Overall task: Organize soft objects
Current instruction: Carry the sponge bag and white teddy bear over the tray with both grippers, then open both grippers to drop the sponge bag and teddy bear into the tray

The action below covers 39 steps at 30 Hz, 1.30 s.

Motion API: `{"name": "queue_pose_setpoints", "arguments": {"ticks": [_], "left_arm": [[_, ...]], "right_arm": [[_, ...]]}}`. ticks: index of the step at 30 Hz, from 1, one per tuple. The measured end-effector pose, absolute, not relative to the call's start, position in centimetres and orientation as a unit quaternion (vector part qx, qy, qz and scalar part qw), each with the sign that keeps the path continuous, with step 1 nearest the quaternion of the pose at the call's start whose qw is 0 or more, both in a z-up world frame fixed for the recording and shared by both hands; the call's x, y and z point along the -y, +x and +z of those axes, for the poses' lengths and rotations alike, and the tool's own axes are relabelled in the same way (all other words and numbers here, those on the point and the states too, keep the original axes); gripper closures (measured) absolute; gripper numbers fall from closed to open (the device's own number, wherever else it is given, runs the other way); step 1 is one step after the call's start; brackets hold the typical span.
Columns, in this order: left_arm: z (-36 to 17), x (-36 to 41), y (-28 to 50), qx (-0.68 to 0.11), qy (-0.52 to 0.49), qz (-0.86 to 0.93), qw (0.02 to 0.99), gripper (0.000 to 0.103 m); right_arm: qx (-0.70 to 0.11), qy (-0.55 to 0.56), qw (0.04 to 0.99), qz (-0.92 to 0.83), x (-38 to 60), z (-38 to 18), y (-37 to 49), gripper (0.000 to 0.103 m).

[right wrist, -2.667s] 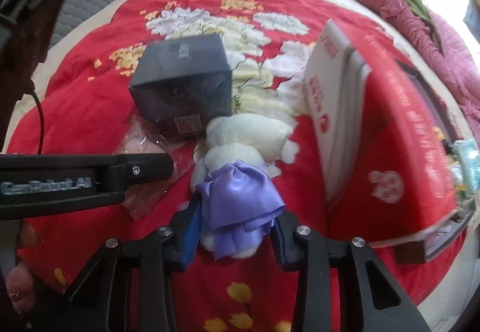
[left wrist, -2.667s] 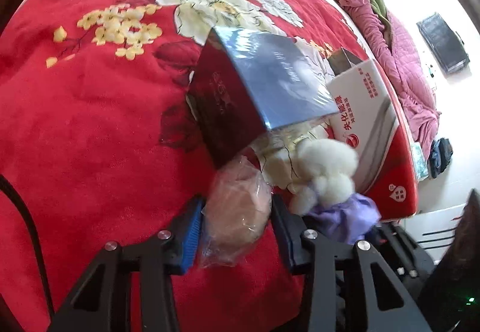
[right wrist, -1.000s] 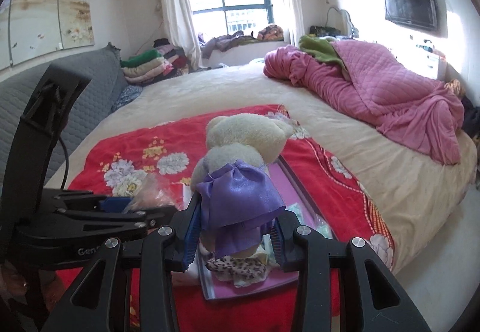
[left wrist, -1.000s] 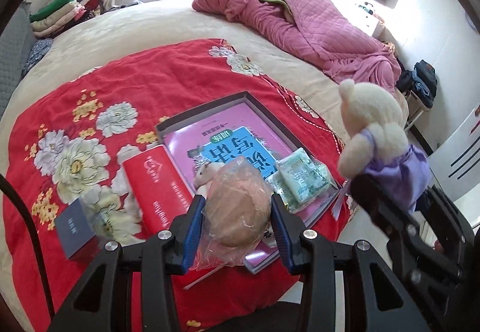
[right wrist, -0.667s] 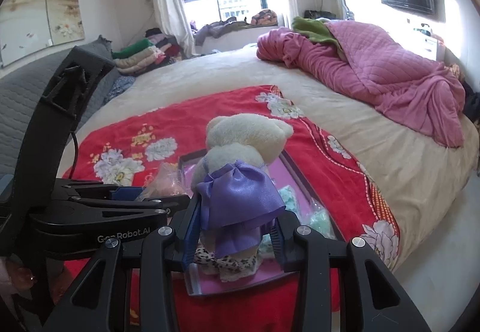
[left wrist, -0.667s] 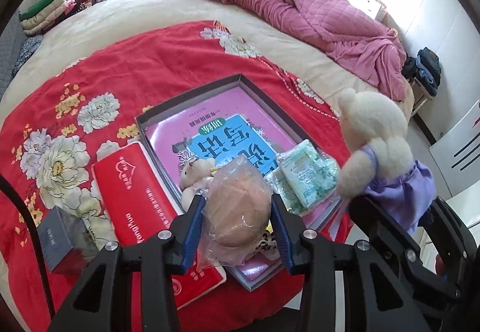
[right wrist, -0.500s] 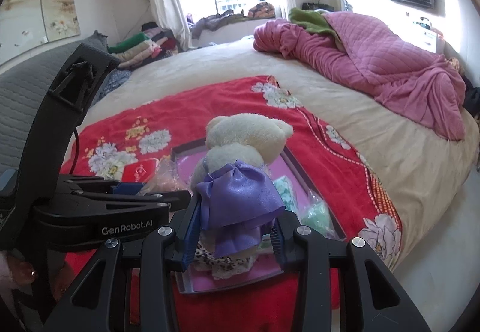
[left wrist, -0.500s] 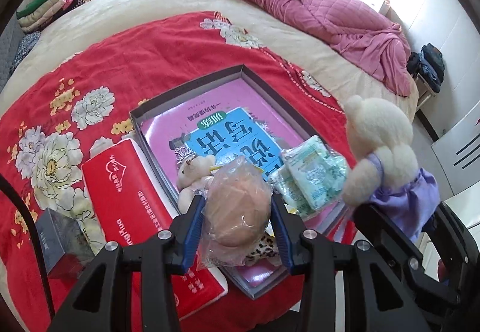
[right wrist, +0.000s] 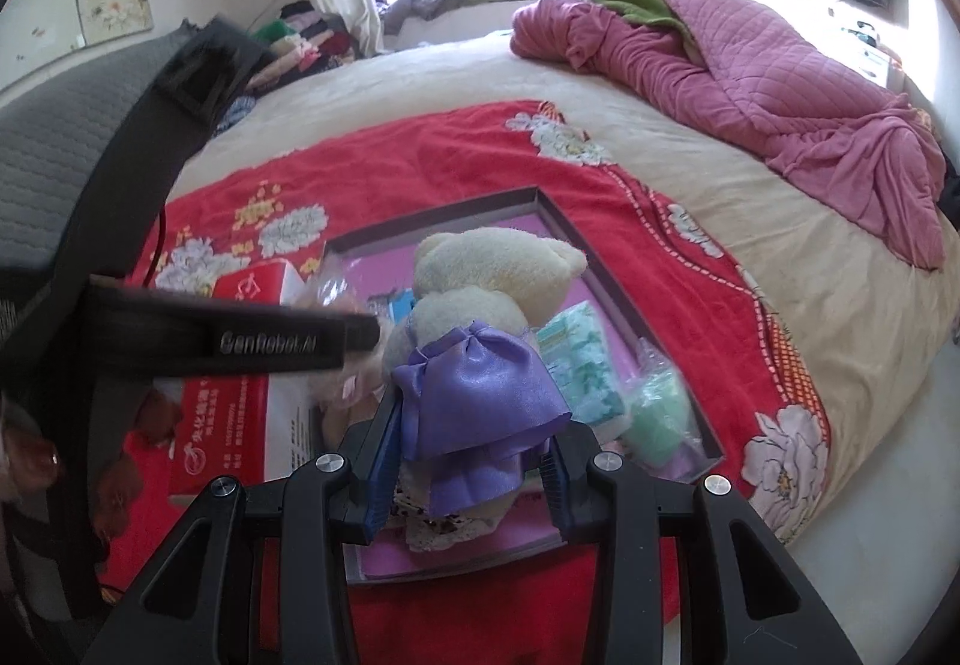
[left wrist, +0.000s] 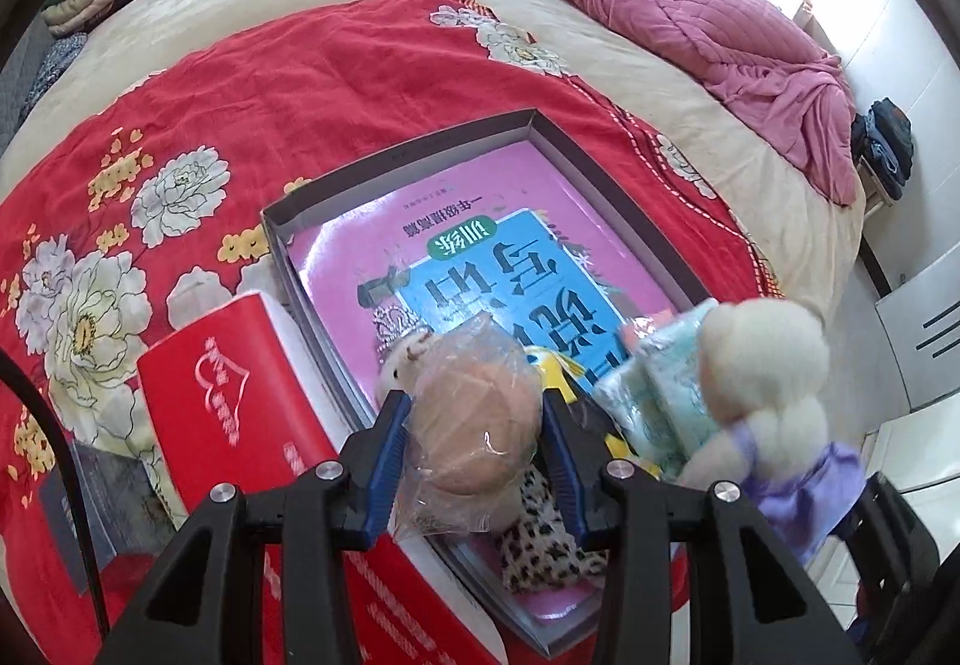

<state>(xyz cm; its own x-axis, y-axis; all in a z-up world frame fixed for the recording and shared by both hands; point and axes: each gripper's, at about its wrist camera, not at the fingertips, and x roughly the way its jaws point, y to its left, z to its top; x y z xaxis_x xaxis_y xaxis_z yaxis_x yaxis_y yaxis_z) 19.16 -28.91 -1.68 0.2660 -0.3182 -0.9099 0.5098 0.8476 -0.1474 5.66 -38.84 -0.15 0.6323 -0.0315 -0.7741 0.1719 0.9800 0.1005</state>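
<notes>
My left gripper is shut on a tan soft toy in a clear plastic bag, held just above the near end of a shallow grey box. My right gripper is shut on a cream plush bear in a purple satin dress; the same bear shows at the right of the left wrist view. Inside the box lie a pink and blue book, a small plush with a leopard-print skirt and pale green packets.
A red carton lies beside the box on its left, and a dark box beyond that. All rest on a red floral blanket over a beige bed. A pink quilt is bunched at the far right.
Both grippers have come down towards the grey box with their toys still gripped. The box and its contents now fill more of each view.
</notes>
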Motion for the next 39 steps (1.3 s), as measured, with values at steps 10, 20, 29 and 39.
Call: {"name": "queue_pose_setpoints", "arguments": {"ticks": [10,20,29,39], "left_arm": [[-3.1,29.6,20.1,-0.554,0.094,-0.264,0.784,0.059],[-3.5,29.9,20.2,-0.555,0.095,-0.268,0.782,0.059],[-4.0,30.3,20.3,-0.558,0.097,-0.270,0.779,0.058],[-4.0,30.0,19.7,-0.560,0.085,-0.278,0.776,0.042]], "right_arm": [[-0.453,0.076,0.884,-0.081,39.0,-3.2,8.1,0.060],[-0.452,0.070,0.886,-0.082,38.8,-4.1,8.4,0.054],[-0.440,0.047,0.892,-0.094,39.0,-2.6,6.7,0.036],[-0.419,0.068,0.898,-0.113,40.8,0.2,4.4,0.035]]}}
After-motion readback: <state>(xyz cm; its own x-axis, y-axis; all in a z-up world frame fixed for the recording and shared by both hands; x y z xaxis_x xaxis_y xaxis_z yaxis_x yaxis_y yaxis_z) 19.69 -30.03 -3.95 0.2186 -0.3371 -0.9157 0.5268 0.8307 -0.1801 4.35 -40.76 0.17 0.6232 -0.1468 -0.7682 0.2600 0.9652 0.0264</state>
